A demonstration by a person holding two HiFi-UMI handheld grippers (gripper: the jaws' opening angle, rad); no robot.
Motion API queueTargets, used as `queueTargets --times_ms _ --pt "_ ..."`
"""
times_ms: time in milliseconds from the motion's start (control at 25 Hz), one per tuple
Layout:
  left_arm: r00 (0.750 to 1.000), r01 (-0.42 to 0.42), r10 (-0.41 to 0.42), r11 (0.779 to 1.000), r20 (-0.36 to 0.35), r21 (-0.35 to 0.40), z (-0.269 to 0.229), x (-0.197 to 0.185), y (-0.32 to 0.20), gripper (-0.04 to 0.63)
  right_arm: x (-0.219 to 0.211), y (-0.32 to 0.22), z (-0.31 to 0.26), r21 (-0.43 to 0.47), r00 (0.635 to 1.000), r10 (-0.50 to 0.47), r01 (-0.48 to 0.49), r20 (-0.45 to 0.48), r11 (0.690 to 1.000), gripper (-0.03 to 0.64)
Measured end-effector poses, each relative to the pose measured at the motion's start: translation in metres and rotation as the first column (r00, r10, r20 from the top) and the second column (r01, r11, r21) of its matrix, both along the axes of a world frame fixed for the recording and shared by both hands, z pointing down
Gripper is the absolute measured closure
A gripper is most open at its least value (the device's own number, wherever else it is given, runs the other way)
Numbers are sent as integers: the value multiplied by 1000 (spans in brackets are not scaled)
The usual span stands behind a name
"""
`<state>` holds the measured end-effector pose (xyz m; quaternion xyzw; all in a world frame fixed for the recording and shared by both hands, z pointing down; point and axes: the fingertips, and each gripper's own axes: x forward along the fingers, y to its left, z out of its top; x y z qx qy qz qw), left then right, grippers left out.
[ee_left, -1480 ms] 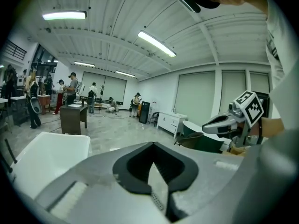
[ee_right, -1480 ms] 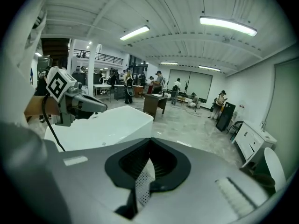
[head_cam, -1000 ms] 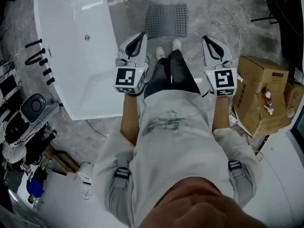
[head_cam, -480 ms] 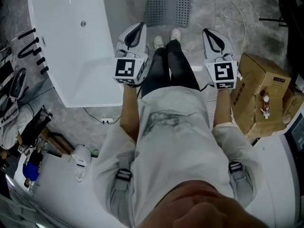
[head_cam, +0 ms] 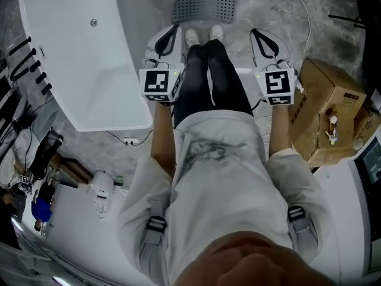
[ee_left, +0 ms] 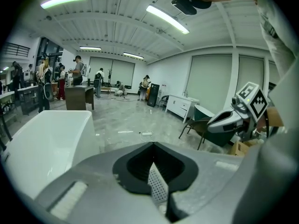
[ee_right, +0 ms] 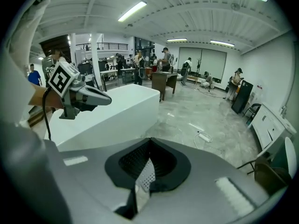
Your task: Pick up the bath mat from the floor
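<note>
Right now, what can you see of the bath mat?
The bath mat is grey, rectangular, dotted with rows of small holes, and looks like rubber. It lies flat on the grey marbled floor, right of the white bathtub and just ahead of the person's white shoes. Its far edge is cut off by the frame. Nothing grips it.

Looking along left gripper (ee_left: 152,146), holding jaws shut on nothing, showing white bathtub (ee_left: 46,143) at left, catching right gripper (ee_left: 232,120) at right above a chair (ee_left: 197,128), picking up people (ee_left: 77,71) standing far back
</note>
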<state>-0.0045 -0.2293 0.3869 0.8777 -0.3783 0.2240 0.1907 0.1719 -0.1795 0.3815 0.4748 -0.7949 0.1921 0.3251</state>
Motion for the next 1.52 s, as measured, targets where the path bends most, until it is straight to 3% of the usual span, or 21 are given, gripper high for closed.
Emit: queueTargets --times_ms 640,960,1160,1520 --pt "997 -44 51 991 53 -126 156 -5 -14 592 2 -13 153 -145 990 142 -138 13 980 614" --pt "994 -32 53 976 92 -217 229 -17 -10 592 -6 -4 230 -248 990 140 -136 -2 959 591" --pt "989 -55 85 973 124 -225 277 -27 -11 592 -10 -1 281 -293 988 152 -143 9 945 578" --pt "981 -22 71 963 178 -267 361 -48 -11 580 -17 7 369 -367 990 141 -129 7 921 549"
